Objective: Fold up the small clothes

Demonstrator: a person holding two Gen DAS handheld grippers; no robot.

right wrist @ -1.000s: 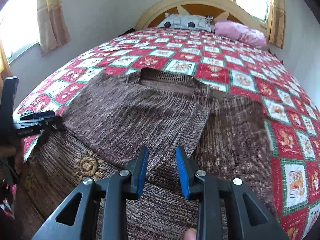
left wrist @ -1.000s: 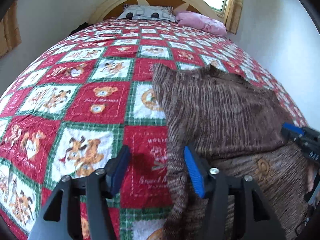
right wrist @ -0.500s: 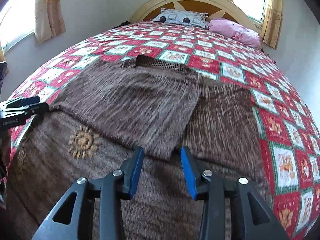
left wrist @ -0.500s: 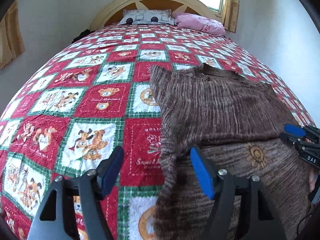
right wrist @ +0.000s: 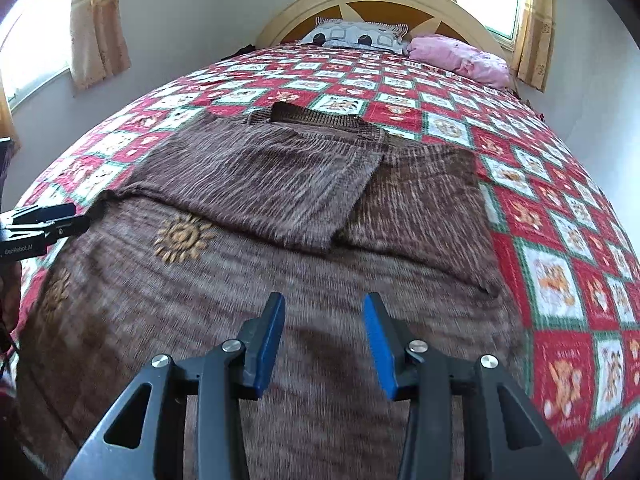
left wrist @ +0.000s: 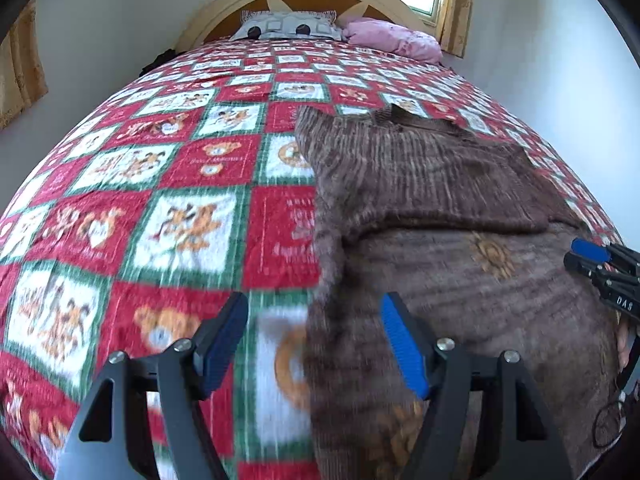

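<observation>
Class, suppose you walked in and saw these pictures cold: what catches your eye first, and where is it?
First the red, green and white teddy-bear quilt covering the whole bed. On it lies a brown knitted sweater, one part folded across its body, a gold sun motif below the fold. Far back, a pink pillow rests by the headboard.

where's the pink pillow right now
The pink pillow lies at the far end of the bed, against the headboard, just right of the grey patterned pillow and below the curtained window in both wrist views.

We see a brown knit sweater (right wrist: 256,280) with sun motifs, flat on the quilt, one sleeve folded across.
</observation>
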